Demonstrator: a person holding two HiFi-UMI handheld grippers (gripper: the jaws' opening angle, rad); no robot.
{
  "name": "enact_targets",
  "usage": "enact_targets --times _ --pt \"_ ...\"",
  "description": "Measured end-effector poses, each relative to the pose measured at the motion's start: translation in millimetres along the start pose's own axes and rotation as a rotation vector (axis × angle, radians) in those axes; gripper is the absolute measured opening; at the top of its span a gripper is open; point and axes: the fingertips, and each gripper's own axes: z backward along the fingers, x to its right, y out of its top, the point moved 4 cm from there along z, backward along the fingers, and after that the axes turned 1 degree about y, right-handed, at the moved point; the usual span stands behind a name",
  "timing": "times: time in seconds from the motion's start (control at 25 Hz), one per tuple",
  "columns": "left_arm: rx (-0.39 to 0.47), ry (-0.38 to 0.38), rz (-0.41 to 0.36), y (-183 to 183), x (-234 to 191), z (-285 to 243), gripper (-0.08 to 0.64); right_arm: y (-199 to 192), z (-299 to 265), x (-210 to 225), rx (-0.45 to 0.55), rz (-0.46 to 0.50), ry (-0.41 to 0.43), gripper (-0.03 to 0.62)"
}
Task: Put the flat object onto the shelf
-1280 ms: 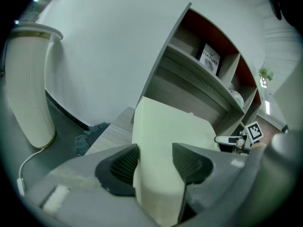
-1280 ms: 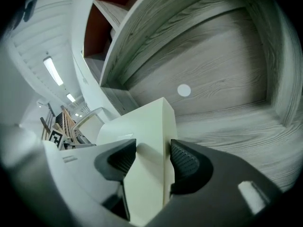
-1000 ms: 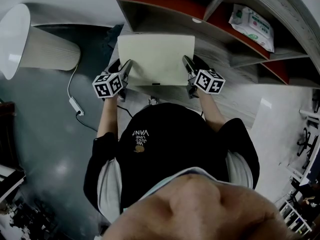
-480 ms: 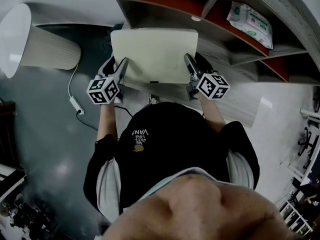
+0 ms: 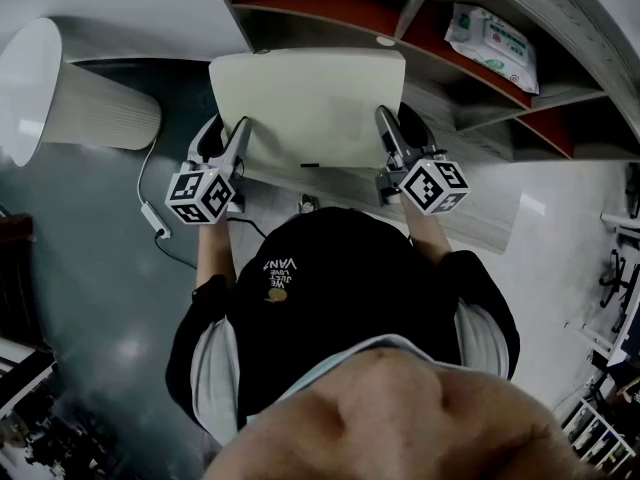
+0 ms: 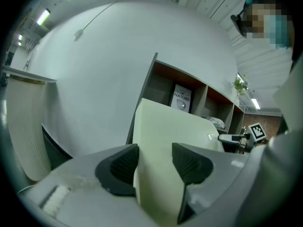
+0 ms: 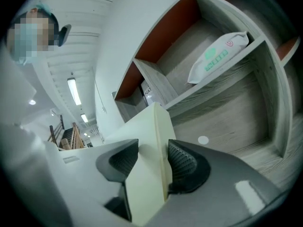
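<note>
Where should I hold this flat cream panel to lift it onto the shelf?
Take the flat panel by its left and right edges near your end, one gripper from each side, jaws across its thickness; it is too broad for one. The left gripper and right gripper clamp it so, the right's jaws having just been closing on it.

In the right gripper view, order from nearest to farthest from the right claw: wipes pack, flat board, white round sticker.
1. flat board: in the right claw, whose jaws have just been closing on it.
2. white round sticker: on the shelf, lower right.
3. wipes pack: higher compartment, top right.
</note>
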Motion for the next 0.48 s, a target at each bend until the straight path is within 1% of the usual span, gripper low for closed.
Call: enact_targets --times 0.32,0.48 --pt "0.101 -0.041 -0.034 39.8 12.4 9.8 0.232 40.8 9.1 -26.4 0.121 0.039 0.038 0.181" --pt "0.154 -0.055 -0.057 60.1 18.4 14.2 0.232 61.1 12.1 -39.1 0.174 0.076 0.061 0.176"
